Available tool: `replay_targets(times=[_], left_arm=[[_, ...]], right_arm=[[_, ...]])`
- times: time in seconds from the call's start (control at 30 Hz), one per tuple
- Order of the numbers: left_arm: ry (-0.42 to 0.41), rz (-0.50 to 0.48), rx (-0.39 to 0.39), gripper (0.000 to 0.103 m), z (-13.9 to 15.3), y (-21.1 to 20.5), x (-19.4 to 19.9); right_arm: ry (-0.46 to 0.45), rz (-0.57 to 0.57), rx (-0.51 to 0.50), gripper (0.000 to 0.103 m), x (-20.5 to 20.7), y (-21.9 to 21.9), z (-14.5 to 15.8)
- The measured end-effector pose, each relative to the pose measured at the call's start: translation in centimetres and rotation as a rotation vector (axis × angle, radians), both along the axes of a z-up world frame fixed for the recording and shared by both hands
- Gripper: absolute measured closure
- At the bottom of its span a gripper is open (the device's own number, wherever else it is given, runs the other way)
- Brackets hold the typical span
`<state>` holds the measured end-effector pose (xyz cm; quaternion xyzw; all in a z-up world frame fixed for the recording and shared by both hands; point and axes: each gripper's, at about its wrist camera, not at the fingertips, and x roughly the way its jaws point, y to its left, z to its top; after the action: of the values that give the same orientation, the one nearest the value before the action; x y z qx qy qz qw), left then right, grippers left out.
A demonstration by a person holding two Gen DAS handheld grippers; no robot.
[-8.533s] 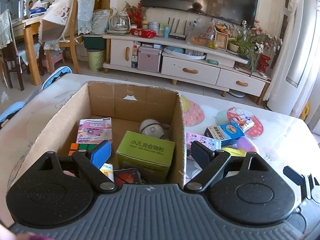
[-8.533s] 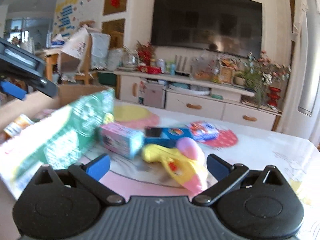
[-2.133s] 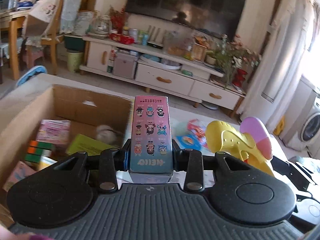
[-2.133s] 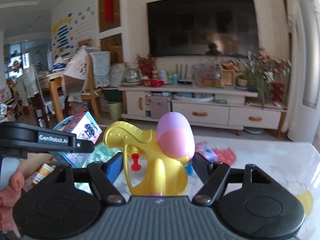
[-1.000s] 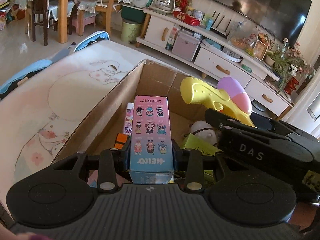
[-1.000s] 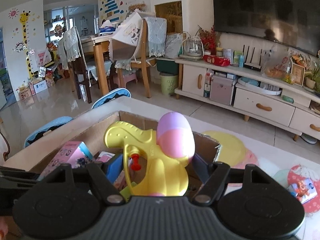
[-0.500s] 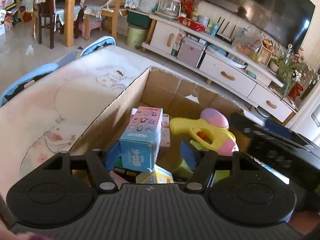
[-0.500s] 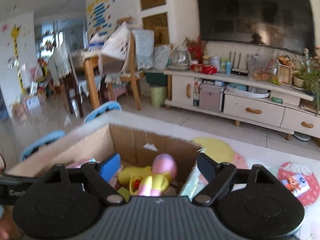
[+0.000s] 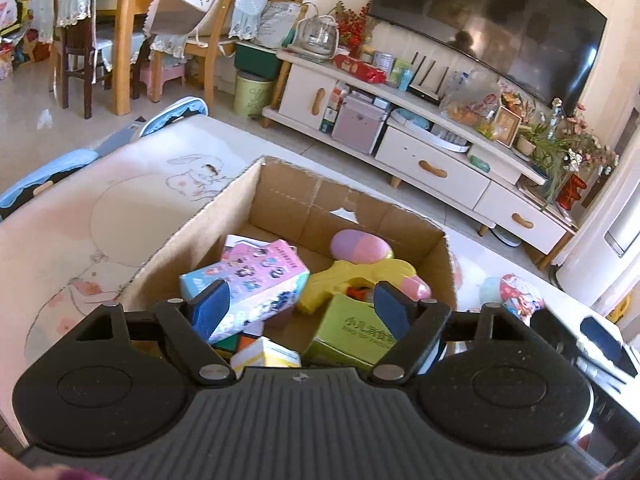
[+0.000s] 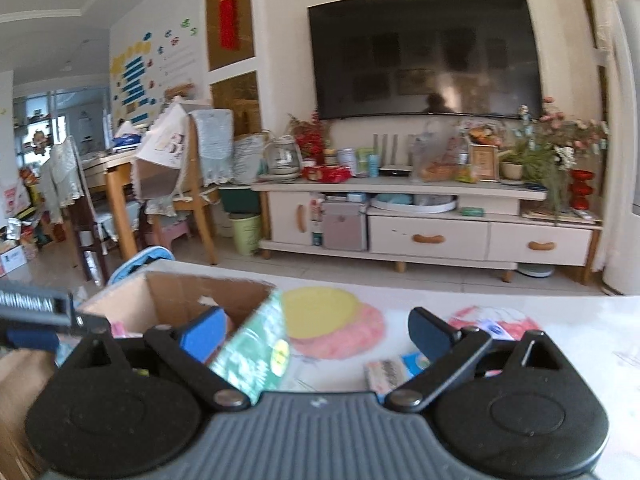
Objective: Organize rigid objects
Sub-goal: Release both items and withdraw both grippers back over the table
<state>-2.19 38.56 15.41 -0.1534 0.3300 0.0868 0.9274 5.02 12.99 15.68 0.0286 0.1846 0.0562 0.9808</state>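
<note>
Hovering over the near end of the carton (image 9: 280, 196), the left gripper (image 9: 298, 304) has its jaws spreading wide, with nothing clamped between them. Just beyond its left pad lies the pink box (image 9: 248, 280), tilted on its side atop other items inside the carton. Under it a cube (image 9: 236, 340) of coloured squares peeks out, and beside that a small white-and-yellow box (image 9: 266, 356). Close under the right pad sits the green box (image 9: 352, 336), upright in the carton's near right corner. Farther in, the water gun (image 9: 356, 272), yellow with a pink and lilac tank, lies on its side, touching the pink box and resting against the green box. The carton stands on a table (image 9: 80, 224) covered with a pale cloth printed with a rabbit. On the cloth to the right of the carton lies a small red-and-blue packet (image 9: 520, 294). Part of the other tool shows at the right edge of the left wrist view.

From the right wrist view, the right gripper (image 10: 316, 332) is also spreading its jaws, nothing between them; it hangs above the table just right of the carton (image 10: 176, 292). A blurred green pack (image 10: 256, 356) leans against the carton's outer right wall, near the left pad. A small blue-and-white box (image 10: 396, 368) lies on the cloth below the right pad.

Beyond the table stand a low white TV cabinet (image 10: 432, 236), a dark TV (image 10: 424, 56) above it, and a wooden dining table with chairs (image 9: 132, 24) to the left.
</note>
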Motion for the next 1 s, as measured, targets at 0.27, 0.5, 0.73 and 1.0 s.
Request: replay_targets(times=[0.27, 0.5, 0.73, 1.0], left_arm=[[-0.008, -0.05, 0.014, 0.003, -0.1, -1.0, -0.2], [-0.006, -0.089, 0.035, 0.002, -0.1, -1.0, -0.3], [-0.008, -0.117, 0.062, 0.001, -0.2, -0.9, -0.4], [-0.006, -0.139, 0.066, 0.001, -0.4, -0.7, -0.7]], right_arm=[[0.043, -0.069, -0.056, 0.004, -1.3, -2.3, -3.2], [0.082, -0.074, -0.038, 0.001, -0.3, -3.8, -5.5], [0.123, -0.082, -0.049, 0.001, 2.3, -4.8, -8.5], [0.08, -0.001, -0.126, 0.001, 6.7, -3.5, -8.3]])
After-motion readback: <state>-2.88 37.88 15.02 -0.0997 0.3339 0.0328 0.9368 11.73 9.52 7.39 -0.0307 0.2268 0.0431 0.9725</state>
